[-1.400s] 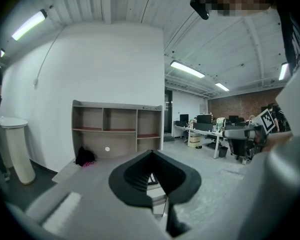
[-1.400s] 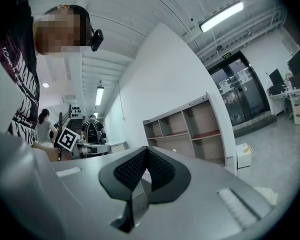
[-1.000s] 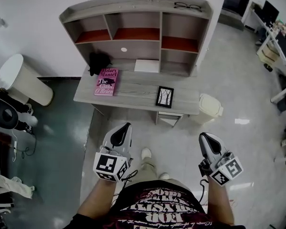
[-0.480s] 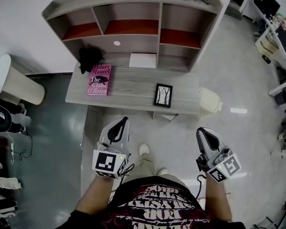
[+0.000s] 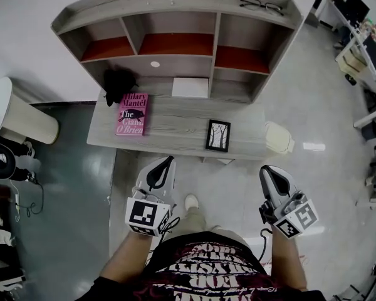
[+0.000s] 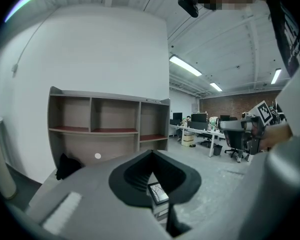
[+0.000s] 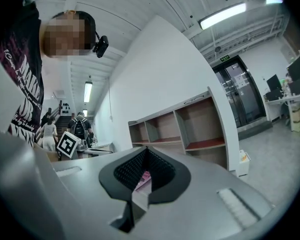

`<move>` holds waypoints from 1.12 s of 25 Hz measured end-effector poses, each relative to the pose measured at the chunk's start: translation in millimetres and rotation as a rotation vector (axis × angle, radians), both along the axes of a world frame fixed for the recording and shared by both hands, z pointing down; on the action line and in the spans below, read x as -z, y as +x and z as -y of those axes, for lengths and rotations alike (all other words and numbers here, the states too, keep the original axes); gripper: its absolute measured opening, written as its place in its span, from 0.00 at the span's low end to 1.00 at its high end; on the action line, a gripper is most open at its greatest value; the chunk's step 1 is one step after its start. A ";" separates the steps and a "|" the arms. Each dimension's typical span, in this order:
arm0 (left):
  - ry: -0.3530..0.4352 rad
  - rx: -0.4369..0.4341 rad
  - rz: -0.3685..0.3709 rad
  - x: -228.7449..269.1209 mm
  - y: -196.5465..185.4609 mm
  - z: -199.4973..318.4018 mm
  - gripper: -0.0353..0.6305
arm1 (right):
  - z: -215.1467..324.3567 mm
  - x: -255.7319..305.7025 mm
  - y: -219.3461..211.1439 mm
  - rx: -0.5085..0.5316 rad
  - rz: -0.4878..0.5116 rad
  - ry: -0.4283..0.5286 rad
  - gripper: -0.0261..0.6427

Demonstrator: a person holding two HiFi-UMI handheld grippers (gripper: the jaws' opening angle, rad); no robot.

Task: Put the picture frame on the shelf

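Grippers first: I hold two, one in each hand, both low in front of me and short of the desk (image 5: 175, 133). My left gripper (image 5: 168, 162) has its jaws pressed together with nothing between them, and my right gripper (image 5: 265, 170) is closed just the same, also empty.

One picture frame (image 5: 218, 136) lies flat on the desk, toward its right end and near the front edge, well apart from both grippers. Through the left gripper view I see it just past my closed jaw tips.

One pink book (image 5: 131, 113) lies on the left part of the desk. One shelf unit (image 5: 175, 8) stands at the back of the desk, its upper row split into three red-floored cubbies. One pair of glasses (image 5: 261, 5) rests on its top board. One black bundle (image 5: 118, 83) and one flat white thing (image 5: 190, 87) sit under the cubbies.

Two bins stand on the floor: a large white bin (image 5: 15, 115) at the left and a small cream bin (image 5: 279, 138) beside the desk's right end.
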State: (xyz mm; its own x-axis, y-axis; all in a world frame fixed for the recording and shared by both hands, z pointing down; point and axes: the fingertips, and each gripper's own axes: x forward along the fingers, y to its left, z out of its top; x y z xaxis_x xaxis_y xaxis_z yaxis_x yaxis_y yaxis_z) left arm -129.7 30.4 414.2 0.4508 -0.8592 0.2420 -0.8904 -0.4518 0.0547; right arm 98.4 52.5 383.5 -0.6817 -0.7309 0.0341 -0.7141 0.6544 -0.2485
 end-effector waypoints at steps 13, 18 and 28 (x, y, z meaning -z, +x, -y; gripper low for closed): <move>0.047 -0.041 -0.040 14.4 -23.3 37.2 0.06 | 24.0 25.0 -26.8 -0.051 0.006 0.021 0.08; 0.051 -0.080 -0.057 16.0 -15.7 37.5 0.06 | 20.7 33.7 -23.5 -0.083 -0.001 0.032 0.08; 0.068 -0.110 -0.068 25.3 -9.9 32.2 0.05 | 7.6 45.0 -14.4 -0.122 -0.002 0.061 0.08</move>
State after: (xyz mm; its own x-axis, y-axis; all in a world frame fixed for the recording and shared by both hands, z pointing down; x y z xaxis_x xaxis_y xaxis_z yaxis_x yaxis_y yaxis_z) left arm -139.6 -1.8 388.9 0.5567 -0.8169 0.1510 -0.8305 -0.5515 0.0788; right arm 84.0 44.9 338.5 -0.5874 -0.8092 -0.0115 -0.7899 0.5764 -0.2094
